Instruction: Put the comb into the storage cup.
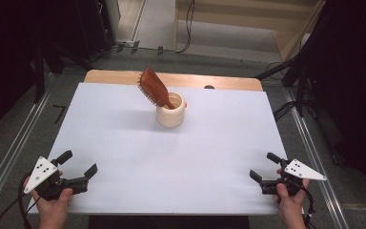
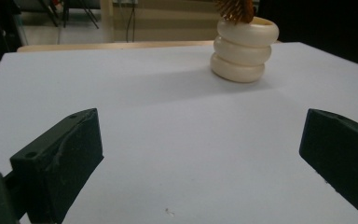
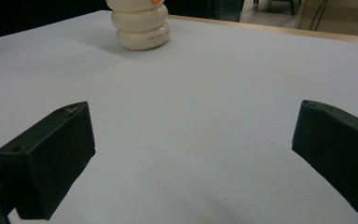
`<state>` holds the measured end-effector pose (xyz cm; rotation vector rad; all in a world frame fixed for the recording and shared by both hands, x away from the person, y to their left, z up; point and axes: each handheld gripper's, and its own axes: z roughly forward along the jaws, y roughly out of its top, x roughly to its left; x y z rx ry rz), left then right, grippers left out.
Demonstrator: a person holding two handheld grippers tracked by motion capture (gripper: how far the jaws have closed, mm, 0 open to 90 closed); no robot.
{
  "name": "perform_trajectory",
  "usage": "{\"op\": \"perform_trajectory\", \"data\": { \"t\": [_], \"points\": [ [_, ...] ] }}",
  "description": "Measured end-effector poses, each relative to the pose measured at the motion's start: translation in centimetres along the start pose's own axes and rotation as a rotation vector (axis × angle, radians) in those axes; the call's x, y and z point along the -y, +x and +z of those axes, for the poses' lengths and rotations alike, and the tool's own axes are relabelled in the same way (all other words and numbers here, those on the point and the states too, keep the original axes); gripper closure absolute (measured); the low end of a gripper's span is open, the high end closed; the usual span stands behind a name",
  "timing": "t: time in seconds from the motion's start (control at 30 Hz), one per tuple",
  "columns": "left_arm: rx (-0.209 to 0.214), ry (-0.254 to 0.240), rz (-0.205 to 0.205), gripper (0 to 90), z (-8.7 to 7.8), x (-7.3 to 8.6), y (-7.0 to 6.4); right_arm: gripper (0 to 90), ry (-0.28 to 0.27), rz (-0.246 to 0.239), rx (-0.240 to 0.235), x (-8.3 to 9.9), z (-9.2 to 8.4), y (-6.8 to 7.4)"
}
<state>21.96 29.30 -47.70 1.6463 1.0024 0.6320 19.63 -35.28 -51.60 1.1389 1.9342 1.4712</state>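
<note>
Left tool (image 1: 78,163) and right tool (image 1: 263,166) rest at the near counter (image 1: 124,143) corners, jaws spread wide, gripping nothing. Wooden hairbrush (image 1: 153,88) stands tilted inside the cream holder (image 1: 170,113), well apart from both.

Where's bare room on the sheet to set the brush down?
The white sheet is bare between the ribbed cream holder and both open claws, left claw and right claw. The strips either side of the holder are free too. Crowded only at the holder, where the wooden hairbrush leans out left.
</note>
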Motion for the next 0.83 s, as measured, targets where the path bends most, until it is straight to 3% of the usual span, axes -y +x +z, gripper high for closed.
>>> {"op": "perform_trajectory", "data": {
  "t": [0.07,0.4,0.5,0.83],
  "points": [
    [0.006,-0.007,-0.022,0.0,0.0,0.1,0.3,0.0,0.001,-0.007,-0.002,0.0,0.1,0.0],
    [0.018,0.026,-0.044,0.0,0.6,1.2,1.0,0.0,0.012,-0.015,-0.003,0.0,0.3,0.1],
    [0.015,0.0,-0.063,0.0,0.4,1.2,1.2,0.0,0.014,-0.014,-0.002,0.0,0.4,0.1],
    [0.035,0.007,-0.052,0.0,0.5,1.3,1.0,0.0,0.023,-0.013,0.008,0.1,0.6,0.2]
  ]
}}
